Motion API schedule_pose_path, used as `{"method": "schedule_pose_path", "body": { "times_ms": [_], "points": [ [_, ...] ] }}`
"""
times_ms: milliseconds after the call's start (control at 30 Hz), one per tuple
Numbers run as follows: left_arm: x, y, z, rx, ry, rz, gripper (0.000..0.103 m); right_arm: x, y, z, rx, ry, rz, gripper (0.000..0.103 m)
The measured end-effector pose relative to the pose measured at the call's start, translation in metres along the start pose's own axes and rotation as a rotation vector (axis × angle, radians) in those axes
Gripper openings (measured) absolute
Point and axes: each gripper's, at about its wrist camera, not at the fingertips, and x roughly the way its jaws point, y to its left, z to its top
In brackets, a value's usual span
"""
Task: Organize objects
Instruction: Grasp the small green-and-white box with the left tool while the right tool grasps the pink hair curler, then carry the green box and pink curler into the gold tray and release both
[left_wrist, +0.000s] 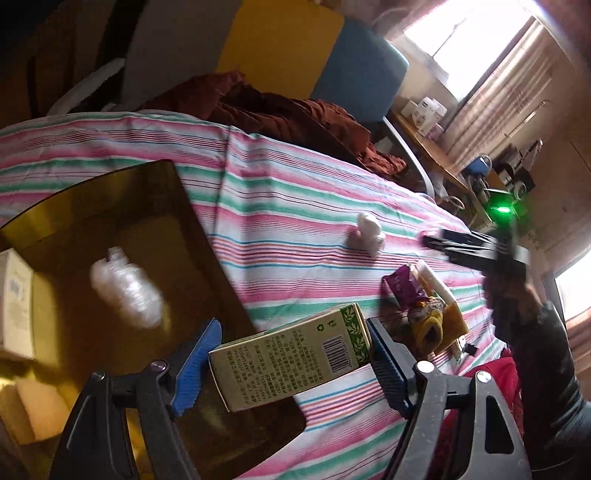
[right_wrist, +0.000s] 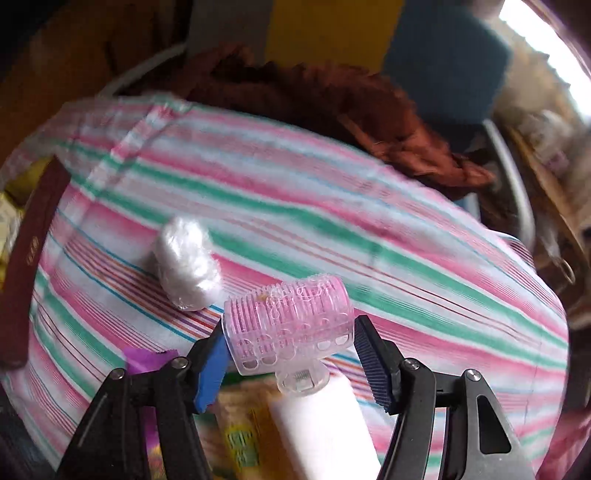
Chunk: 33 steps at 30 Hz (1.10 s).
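Right now I am mid-carry with both tools, so the step in hand looks like gathering loose items off the bed toward the tray. My left gripper (left_wrist: 291, 363) is clamped on a pale green cardboard box with a barcode (left_wrist: 291, 360), its blue pads pressing the box's two ends, and the box hangs over the near edge of the dark amber translucent tray (left_wrist: 155, 206). A wad of clear crinkled plastic (left_wrist: 127, 290) already lies in that tray.

My right gripper (right_wrist: 290, 356) has a pink ridged plastic hair roller (right_wrist: 288, 325) between its fingers. The left pad touches one end; at the other end I see a slight gap, so I cannot tell whether the grip is firm yet. The roller sits just above a white tube (right_wrist: 325, 424) and a heap of snack packets on the pink, green and white striped sheet (right_wrist: 332, 206), with a second white wrapped bundle (right_wrist: 186, 264) lying near.

Next, I judge, the box wants lowering flat into a bare part of the tray before I let go, and the roller needs a surer squeeze before it travels.
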Motion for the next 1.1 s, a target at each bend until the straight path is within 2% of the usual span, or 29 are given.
{"method": "schedule_pose_path", "body": {
  "times_ms": [100, 167, 333, 433, 600, 833, 867, 933, 1000, 1100],
  "points": [
    [-0.017, 0.018, -0.007, -0.042, -0.030, 0.019, 0.080, -0.038, 0.006, -0.005, 0.056, -0.090, 0.036, 0.065],
    [-0.029, 0.031, -0.011, -0.065, -0.052, 0.040, 0.080, -0.060, 0.024, -0.004, 0.062, -0.137, 0.071, 0.065],
    [-0.060, 0.070, -0.019, -0.130, -0.115, 0.100, 0.080, -0.087, 0.096, 0.003, 0.015, -0.211, 0.201, 0.065],
    [-0.073, 0.093, -0.022, -0.164, -0.141, 0.144, 0.080, -0.087, 0.145, 0.008, -0.021, -0.213, 0.281, 0.065],
    [-0.083, 0.121, -0.024, -0.176, -0.166, 0.184, 0.080, -0.065, 0.219, 0.030, -0.033, -0.165, 0.366, 0.065],
    [-0.074, 0.141, -0.026, -0.167, -0.138, 0.209, 0.080, -0.037, 0.293, 0.077, 0.012, -0.127, 0.432, 0.066],
    [-0.073, 0.143, -0.027, -0.163, -0.137, 0.208, 0.081, -0.035, 0.300, 0.083, 0.025, -0.132, 0.433, 0.068],
    [-0.073, 0.143, -0.030, -0.160, -0.134, 0.202, 0.084, -0.034, 0.311, 0.094, 0.056, -0.156, 0.441, 0.084],
    [-0.074, 0.145, -0.036, -0.158, -0.142, 0.206, 0.085, -0.036, 0.318, 0.101, 0.067, -0.172, 0.439, 0.093],
    [-0.076, 0.147, -0.043, -0.169, -0.143, 0.208, 0.085, -0.042, 0.325, 0.099, 0.049, -0.186, 0.427, 0.096]
  ]
}}
